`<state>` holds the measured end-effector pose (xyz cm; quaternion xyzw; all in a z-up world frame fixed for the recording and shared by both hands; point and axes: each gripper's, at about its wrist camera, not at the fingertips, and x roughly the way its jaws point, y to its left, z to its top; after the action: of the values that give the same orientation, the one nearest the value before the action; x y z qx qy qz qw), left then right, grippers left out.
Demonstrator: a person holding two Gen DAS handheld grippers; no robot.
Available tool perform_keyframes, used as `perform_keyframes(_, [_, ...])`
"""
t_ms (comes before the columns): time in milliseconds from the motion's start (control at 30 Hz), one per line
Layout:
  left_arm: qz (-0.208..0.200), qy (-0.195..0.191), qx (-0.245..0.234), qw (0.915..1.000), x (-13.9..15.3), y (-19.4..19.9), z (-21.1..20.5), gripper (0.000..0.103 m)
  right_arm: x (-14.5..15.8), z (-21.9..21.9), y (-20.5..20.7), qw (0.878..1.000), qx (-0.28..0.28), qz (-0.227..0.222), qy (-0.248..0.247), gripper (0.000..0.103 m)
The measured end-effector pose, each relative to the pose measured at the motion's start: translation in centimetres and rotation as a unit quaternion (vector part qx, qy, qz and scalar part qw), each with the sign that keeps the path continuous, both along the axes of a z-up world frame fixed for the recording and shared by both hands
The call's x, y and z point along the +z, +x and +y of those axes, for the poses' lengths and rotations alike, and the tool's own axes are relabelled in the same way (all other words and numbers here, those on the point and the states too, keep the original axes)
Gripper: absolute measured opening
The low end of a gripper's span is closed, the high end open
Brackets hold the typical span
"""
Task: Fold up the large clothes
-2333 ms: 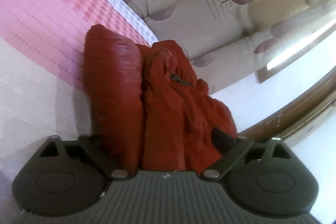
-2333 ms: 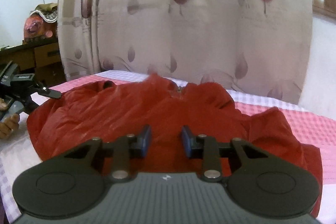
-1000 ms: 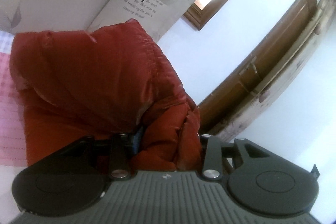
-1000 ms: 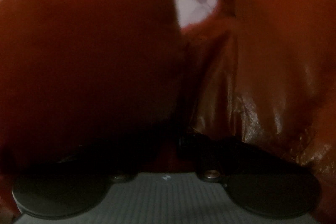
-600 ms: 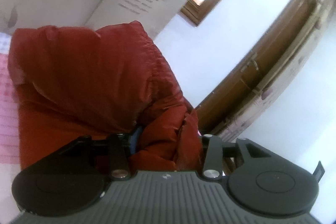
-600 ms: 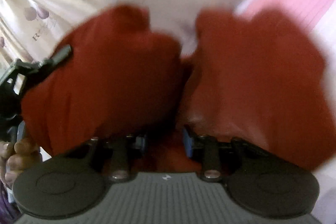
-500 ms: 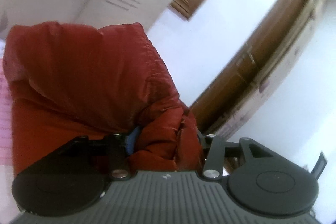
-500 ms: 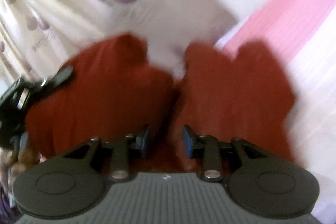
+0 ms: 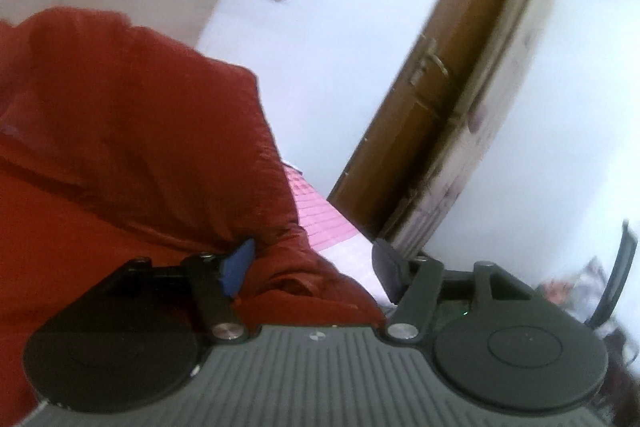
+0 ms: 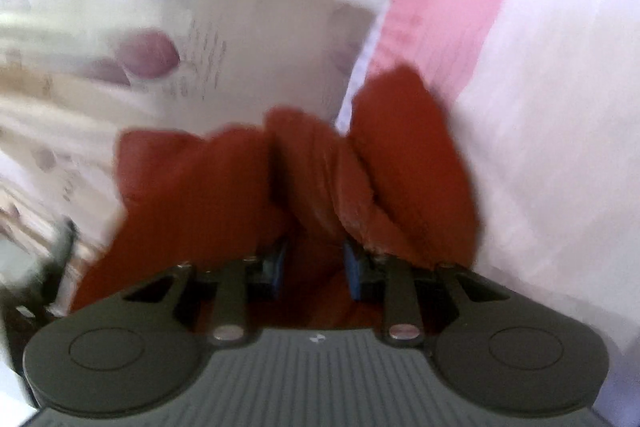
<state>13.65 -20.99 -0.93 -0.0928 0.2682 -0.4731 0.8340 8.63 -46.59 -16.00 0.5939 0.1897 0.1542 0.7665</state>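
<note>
- Left wrist view: left gripper (image 9: pixel 312 263), jaws spread wide, one red jacket (image 9: pixel 132 147) bunched between them against the blue left pad, the right finger clear of the cloth; jacket lies over the pink bedspread (image 9: pixel 320 215), one wooden door (image 9: pixel 440 75) behind.
- Right wrist view, blurred: right gripper (image 10: pixel 316 267) partly closed, pinching the jacket (image 10: pixel 304 179), which rises in folds by the curtain (image 10: pixel 192 59).

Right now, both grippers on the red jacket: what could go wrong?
1. The left gripper stands wide, with red jacket fabric lying against only one pad; the other jaw is clear of it over the pink bedsheet. That corner could slide out.
2. The right gripper pinches a thick bunched wad of jacket, several layers, so the fold may come out lumpy or uneven.
3. The right wrist view is heavily blurred, which suggests fast motion; slick fabric may slip.
</note>
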Motion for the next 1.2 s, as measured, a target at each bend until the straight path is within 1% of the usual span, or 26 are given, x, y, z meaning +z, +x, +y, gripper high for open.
perform_keyframes(33, [-0.012, 0.0, -0.008, 0.9999, -0.5, -0.3, -0.4, 0.073, 0.0, -1.3, -0.5, 1.0, -0.02, -0.001, 0.005, 0.033])
perform_keyframes(67, [-0.021, 0.001, -0.014, 0.9997, -0.9, -0.8, -0.5, 0.074, 0.5, -2.7, -1.4, 0.999, -0.035, -0.004, -0.002, 0.055])
perform_keyframes(100, [-0.034, 0.006, -0.019, 0.9992, -1.3, -1.0, -0.8, 0.076, 1.4, -3.7, -2.0, 0.999, -0.036, -0.008, -0.015, 0.071])
perform_keyframes(133, [-0.047, 0.01, -0.025, 0.9985, -1.6, -1.3, -1.1, 0.077, 2.3, -4.4, -2.1, 0.999, -0.032, -0.019, -0.026, 0.084])
perform_keyframes(200, [-0.063, 0.009, -0.04, 0.9971, -2.2, -1.6, -1.5, 0.081, 5.1, -5.3, -1.6, 0.998, -0.011, -0.043, -0.052, 0.084])
perform_keyframes(233, [-0.07, 0.014, -0.044, 0.9965, -2.6, -1.7, -1.7, 0.082, 7.0, -5.7, -0.9, 0.996, 0.002, -0.048, -0.081, 0.086])
perform_keyframes(267, [-0.079, 0.021, -0.045, 0.9956, -2.9, -1.9, -2.1, 0.082, 9.1, -5.8, 0.1, 0.991, 0.015, -0.052, -0.122, 0.089])
perform_keyframes(300, [-0.087, 0.026, -0.046, 0.9948, -3.1, -2.2, -2.2, 0.082, 10.8, -5.7, 1.3, 0.985, 0.032, -0.056, -0.159, 0.089])
perform_keyframes(367, [-0.094, 0.033, -0.051, 0.9937, -3.5, -2.3, -3.1, 0.082, 14.1, -4.3, 4.2, 0.965, 0.073, -0.047, -0.248, 0.089])
perform_keyframes(400, [-0.101, 0.038, -0.051, 0.9929, -3.7, -2.4, -3.7, 0.082, 15.3, -3.1, 5.5, 0.951, 0.094, -0.046, -0.29, 0.089])
perform_keyframes(433, [-0.107, 0.042, -0.051, 0.9921, -3.9, -2.8, -3.9, 0.083, 16.2, -1.5, 6.8, 0.935, 0.125, -0.048, -0.329, 0.089])
perform_keyframes(533, [-0.131, 0.063, -0.054, 0.988, -4.5, -3.5, -5.2, 0.085, 16.9, 2.3, 9.8, 0.899, 0.173, -0.038, -0.4, 0.089])
perform_keyframes(600, [-0.148, 0.071, -0.05, 0.9851, -4.8, -3.8, -5.7, 0.085, 16.6, 4.1, 10.9, 0.879, 0.19, -0.035, -0.436, 0.087])
perform_keyframes(633, [-0.157, 0.076, -0.046, 0.9836, -4.9, -4.0, -5.9, 0.085, 16.4, 4.9, 11.4, 0.864, 0.194, -0.036, -0.463, 0.076])
perform_keyframes(667, [-0.163, 0.076, -0.046, 0.9827, -4.9, -4.2, -5.7, 0.085, 16.3, 5.7, 11.7, 0.846, 0.202, -0.042, -0.492, 0.056])
perform_keyframes(733, [-0.163, 0.066, -0.048, 0.9833, -4.5, -4.9, -4.9, 0.086, 15.9, 6.5, 10.9, 0.819, 0.209, -0.054, -0.532, 0.051])
perform_keyframes(767, [-0.16, 0.055, -0.044, 0.9847, -4.2, -5.6, -4.0, 0.086, 15.8, 6.6, 10.7, 0.812, 0.207, -0.058, -0.542, 0.05])
perform_keyframes(867, [-0.148, 0.003, -0.027, 0.9887, -3.2, -7.9, -0.5, 0.086, 15.4, 5.5, 9.4, 0.818, 0.203, -0.067, -0.534, 0.047])
perform_keyframes(900, [-0.149, -0.017, -0.006, 0.9887, -2.8, -8.9, 1.1, 0.086, 15.0, 5.1, 9.5, 0.819, 0.196, -0.066, -0.535, 0.047])
perform_keyframes(967, [-0.15, -0.04, 0.038, 0.9871, -2.0, -9.8, 3.4, 0.083, 15.0, 4.3, 9.1, 0.826, 0.187, -0.067, -0.528, 0.043])
perform_keyframes(1000, [-0.147, -0.044, 0.064, 0.9861, -1.9, -9.8, 4.4, 0.072, 14.9, 3.9, 8.8, 0.828, 0.181, -0.068, -0.526, 0.043])
perform_keyframes(1033, [-0.134, -0.044, 0.083, 0.9865, -2.1, -9.4, 5.2, 0.059, 14.8, 3.6, 8.8, 0.831, 0.177, -0.068, -0.524, 0.042])
perform_keyframes(1067, [-0.117, -0.044, 0.086, 0.9885, -2.5, -8.6, 5.5, 0.054, 14.6, 3.3, 8.8, 0.836, 0.173, -0.066, -0.517, 0.042])
perform_keyframes(1100, [-0.094, -0.039, 0.081, 0.9916, -3.2, -7.7, 5.4, 0.047, 14.4, 2.9, 8.7, 0.842, 0.171, -0.064, -0.507, 0.042])
perform_keyframes(1133, [-0.085, -0.034, 0.08, 0.9926, -3.6, -7.4, 5.2, 0.045, 14.3, 2.8, 8.7, 0.846, 0.169, -0.062, -0.502, 0.042])
perform_keyframes(1200, [-0.086, -0.032, 0.06, 0.9939, -4.1, -7.4, 4.3, 0.045, 14.3, 2.8, 8.7, 0.851, 0.169, -0.061, -0.493, 0.042])
